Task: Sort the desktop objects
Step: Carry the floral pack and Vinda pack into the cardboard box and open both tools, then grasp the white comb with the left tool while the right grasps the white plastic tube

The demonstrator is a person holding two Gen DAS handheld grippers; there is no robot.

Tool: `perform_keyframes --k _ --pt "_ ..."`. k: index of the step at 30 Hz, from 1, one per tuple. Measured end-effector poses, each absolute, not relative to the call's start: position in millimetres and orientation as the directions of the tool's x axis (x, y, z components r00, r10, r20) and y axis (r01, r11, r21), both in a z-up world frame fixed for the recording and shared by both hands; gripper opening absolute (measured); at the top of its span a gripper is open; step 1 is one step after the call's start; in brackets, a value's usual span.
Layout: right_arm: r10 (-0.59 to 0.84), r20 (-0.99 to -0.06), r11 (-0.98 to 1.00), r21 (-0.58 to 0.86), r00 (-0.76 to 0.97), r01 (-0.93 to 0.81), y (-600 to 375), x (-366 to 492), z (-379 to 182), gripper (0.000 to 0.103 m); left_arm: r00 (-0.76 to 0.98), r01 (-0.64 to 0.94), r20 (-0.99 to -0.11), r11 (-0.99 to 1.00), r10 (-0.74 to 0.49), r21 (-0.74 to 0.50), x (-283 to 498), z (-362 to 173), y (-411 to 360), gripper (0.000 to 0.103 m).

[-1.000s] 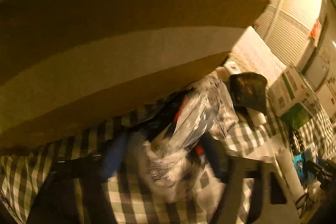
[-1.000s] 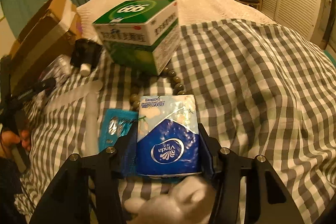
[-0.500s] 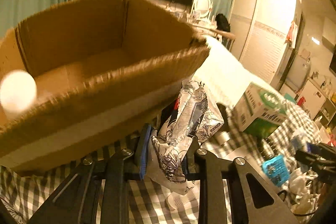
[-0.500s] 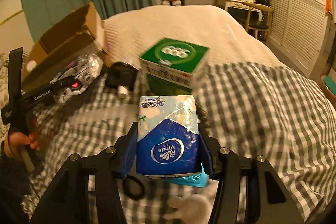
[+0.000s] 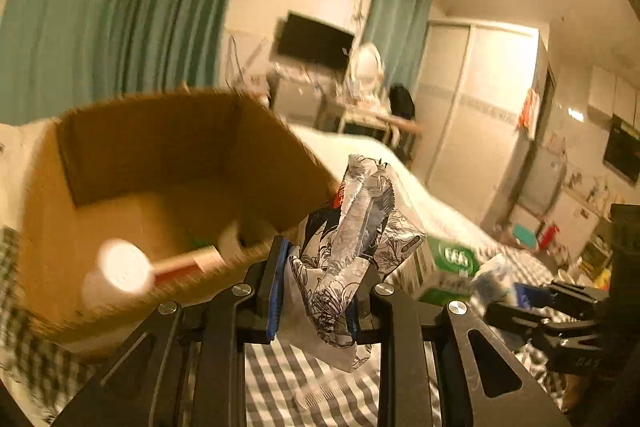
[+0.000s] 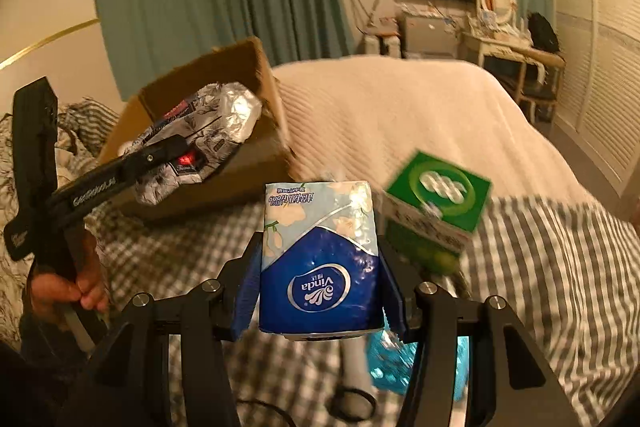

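My left gripper (image 5: 318, 291) is shut on a crinkled silver printed packet (image 5: 352, 247) and holds it in the air by the right rim of an open cardboard box (image 5: 132, 163). In the right wrist view the packet (image 6: 196, 135) hangs over the box (image 6: 240, 163). My right gripper (image 6: 318, 279) is shut on a blue Vinda tissue pack (image 6: 318, 259), raised above the checked bed cover. A white-capped bottle (image 5: 120, 267) lies inside the box.
A green and white carton (image 6: 434, 203) lies on the checked cover (image 6: 540, 267) right of the tissue pack; it also shows in the left wrist view (image 5: 444, 267). A teal packet (image 6: 388, 363) and a white tube (image 6: 354, 367) lie under my right gripper. The bed's cream blanket (image 6: 400, 115) is behind.
Both grippers have risen. My left gripper lifted the silver packet from beside the box up to its rim. My right gripper lifted the tissue pack off the bed cover.
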State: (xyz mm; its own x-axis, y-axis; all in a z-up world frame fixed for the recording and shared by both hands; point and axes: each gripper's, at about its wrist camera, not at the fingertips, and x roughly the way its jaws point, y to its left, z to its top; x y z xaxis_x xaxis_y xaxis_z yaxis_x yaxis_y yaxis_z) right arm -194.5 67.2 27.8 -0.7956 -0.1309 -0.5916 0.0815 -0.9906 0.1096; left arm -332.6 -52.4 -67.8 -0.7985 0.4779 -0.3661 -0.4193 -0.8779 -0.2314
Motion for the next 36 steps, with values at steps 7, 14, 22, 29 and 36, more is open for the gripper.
perform_keyframes --k 7,14,22,29,36 --pt "-0.228 -0.515 -0.973 0.094 -0.826 0.21 22.8 -226.5 61.8 0.051 -0.908 -0.284 -0.24 -0.926 0.343 -0.249 -323.1 -35.5 -115.8 0.025" --pt "-0.336 -0.471 -0.94 0.106 -0.816 0.325 -20.2 -286.0 84.1 0.051 -0.95 -0.066 -0.29 -0.983 0.115 -0.173 -356.2 -48.6 -149.1 0.025" --pt "-0.332 -0.537 -0.941 0.128 -0.775 0.314 -51.8 -359.8 56.7 0.052 -0.919 0.027 -0.395 -0.995 0.013 -0.097 -376.7 -93.3 -132.2 0.055" --pt "-0.272 -0.479 -0.962 0.128 -0.835 0.24 -28.2 -333.1 65.8 0.08 -0.946 0.021 -0.325 -0.999 -0.004 -0.048 -361.0 -86.4 -124.7 0.097" --pt "-0.154 -0.486 -0.984 0.158 -0.86 0.087 44.4 -257.3 73.5 0.08 -0.901 -0.228 -0.34 -0.961 0.27 -0.158 -343.7 -72.8 -93.0 0.097"
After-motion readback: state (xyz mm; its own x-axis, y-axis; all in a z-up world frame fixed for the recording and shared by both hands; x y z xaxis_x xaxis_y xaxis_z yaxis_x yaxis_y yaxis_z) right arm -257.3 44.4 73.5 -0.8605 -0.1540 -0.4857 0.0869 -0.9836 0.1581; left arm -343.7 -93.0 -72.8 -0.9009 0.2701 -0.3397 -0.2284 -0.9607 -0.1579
